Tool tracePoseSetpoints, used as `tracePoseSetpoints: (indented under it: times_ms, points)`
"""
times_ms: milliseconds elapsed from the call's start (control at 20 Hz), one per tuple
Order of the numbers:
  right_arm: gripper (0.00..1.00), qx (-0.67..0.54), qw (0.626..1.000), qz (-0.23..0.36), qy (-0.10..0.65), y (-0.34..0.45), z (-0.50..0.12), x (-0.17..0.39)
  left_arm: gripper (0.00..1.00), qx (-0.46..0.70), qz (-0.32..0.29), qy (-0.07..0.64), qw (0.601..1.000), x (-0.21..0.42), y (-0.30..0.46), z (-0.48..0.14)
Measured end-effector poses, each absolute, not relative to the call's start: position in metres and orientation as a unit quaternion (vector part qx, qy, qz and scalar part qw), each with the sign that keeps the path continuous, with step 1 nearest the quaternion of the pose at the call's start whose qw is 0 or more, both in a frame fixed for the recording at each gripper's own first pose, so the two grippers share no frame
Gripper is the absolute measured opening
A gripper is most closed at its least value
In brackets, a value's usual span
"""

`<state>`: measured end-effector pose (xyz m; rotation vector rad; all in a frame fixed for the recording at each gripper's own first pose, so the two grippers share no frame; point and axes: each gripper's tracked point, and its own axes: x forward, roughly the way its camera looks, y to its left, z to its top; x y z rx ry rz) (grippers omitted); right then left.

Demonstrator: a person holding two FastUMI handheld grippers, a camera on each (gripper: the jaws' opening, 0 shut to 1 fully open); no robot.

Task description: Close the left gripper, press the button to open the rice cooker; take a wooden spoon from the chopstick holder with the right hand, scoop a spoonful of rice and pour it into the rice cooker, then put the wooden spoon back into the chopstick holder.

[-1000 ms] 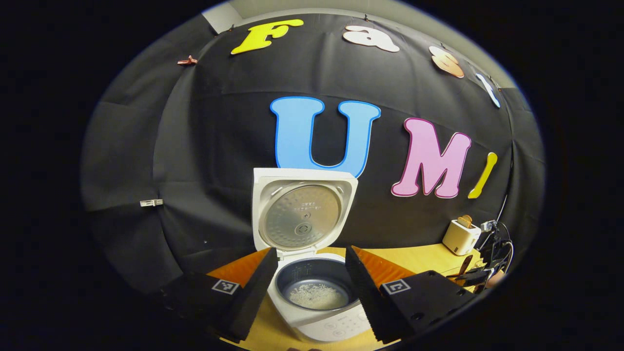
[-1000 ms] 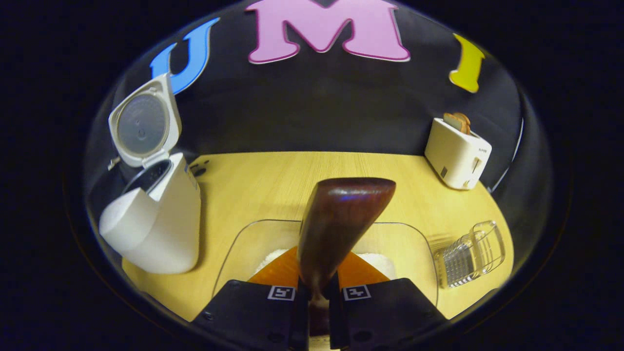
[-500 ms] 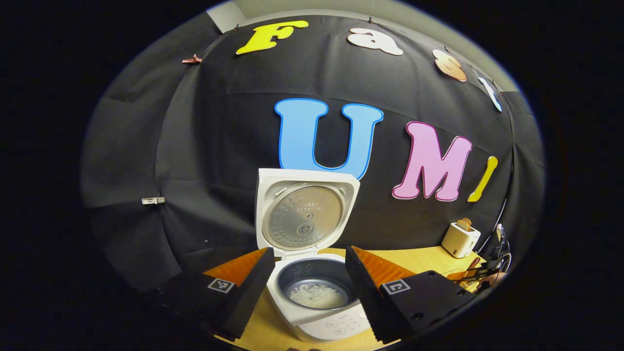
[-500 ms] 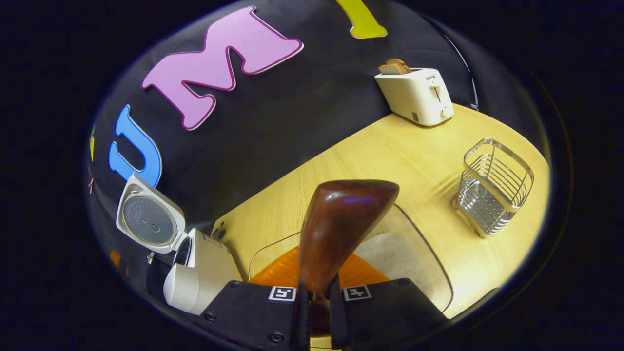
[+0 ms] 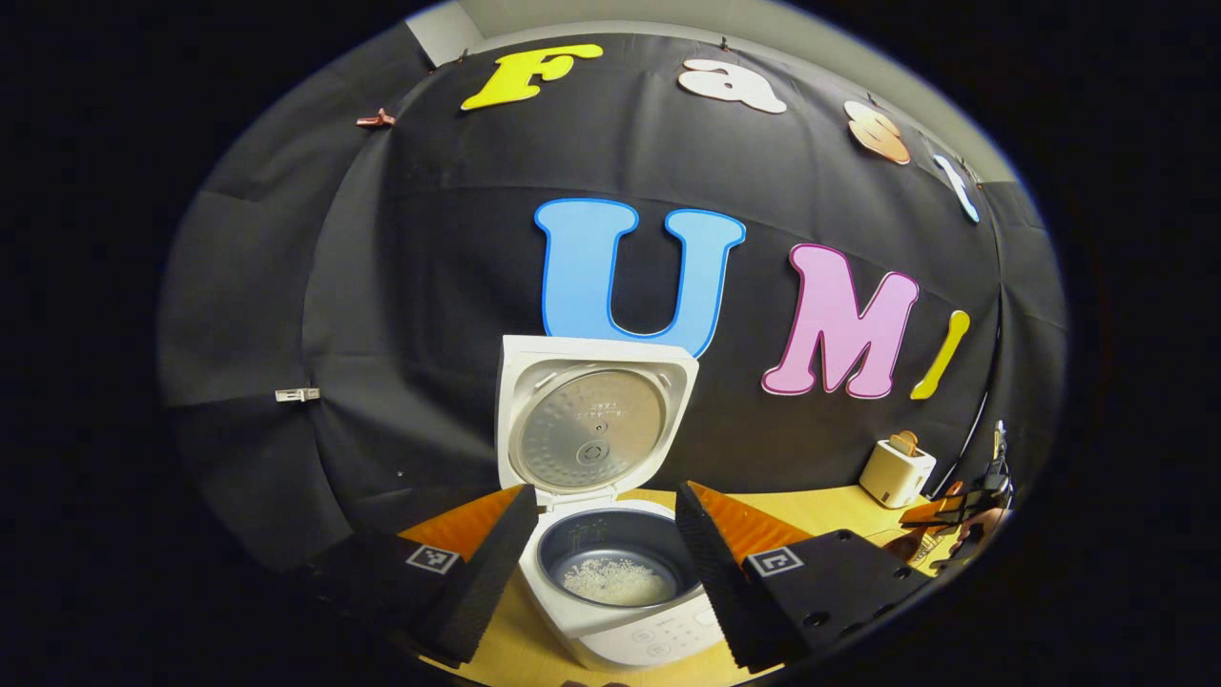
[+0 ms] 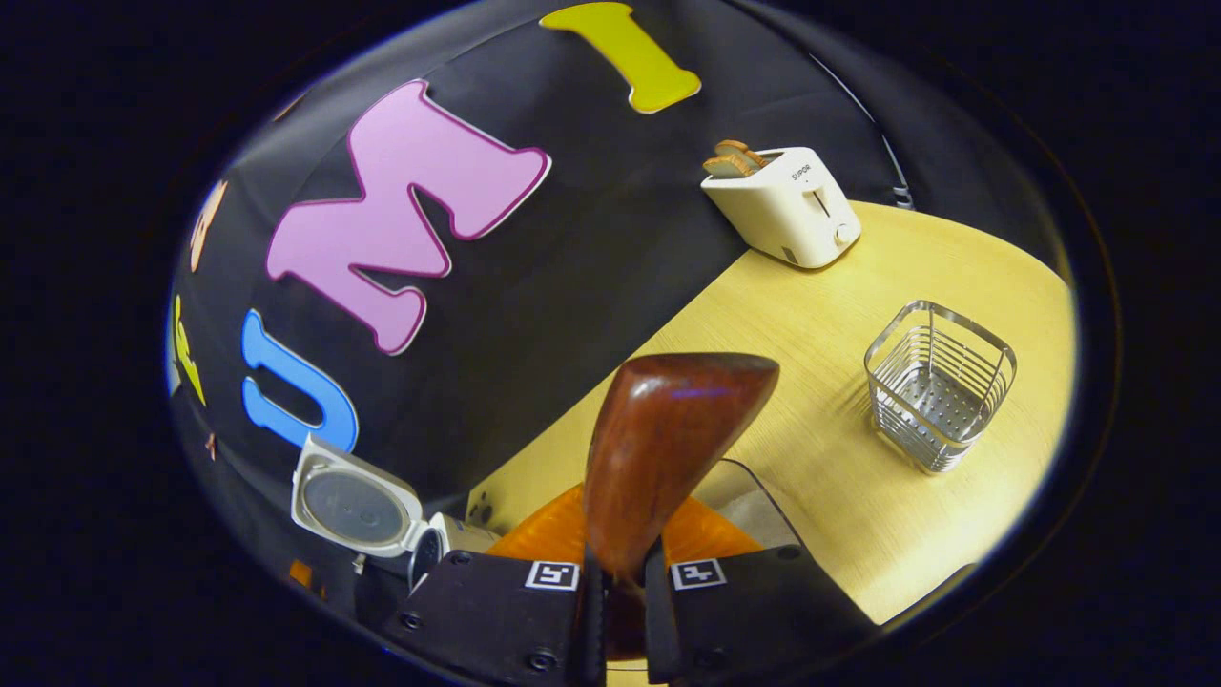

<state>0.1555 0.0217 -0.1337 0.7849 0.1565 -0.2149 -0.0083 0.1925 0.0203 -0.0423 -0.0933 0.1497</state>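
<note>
We are clamping the wooden spoon [image 6: 668, 439] in the right gripper [image 6: 618, 596], nearing the empty chopstick holder [image 6: 940, 386] on the table [image 6: 830, 305], while the left gripper [image 5: 601, 563] is hanging wide apart before the open rice cooker [image 5: 610, 572]; a tilted approach could be snagging the holder's rim.

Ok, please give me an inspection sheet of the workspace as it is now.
Surface: wooden table.
Job's things: cooker open, lid up, rice in the pot; spoon held by the right gripper; wire holder empty; clear rice tray near it.
Clutter: toaster with bread.
Grippers: left gripper open before the cooker; right shut on the spoon.
Cables: one behind the toaster.
Surroundings: black cloth wall.
</note>
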Motion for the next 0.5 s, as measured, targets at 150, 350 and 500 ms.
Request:
tracePoseSetpoints:
  times_ms: [150, 350, 500]
  points:
    - [0.2, 0.431, 0.897, -0.08, 0.065, 0.037, -0.11, 0.158, 0.94, -0.025, 0.073, -0.053, 0.996, -0.009, 0.191, 0.023]
    - [0.2, 0.43, 0.9, -0.042, 0.055, 0.071, -0.077, 0.172, 0.94, -0.032, 0.076, -0.058, 0.995, -0.014, 0.195, 0.022]
    - [0.2, 0.42, 0.906, 0.0, 0.052, 0.116, -0.049, 0.192, 0.94, -0.04, 0.084, -0.06, 0.994, -0.021, 0.203, 0.021]
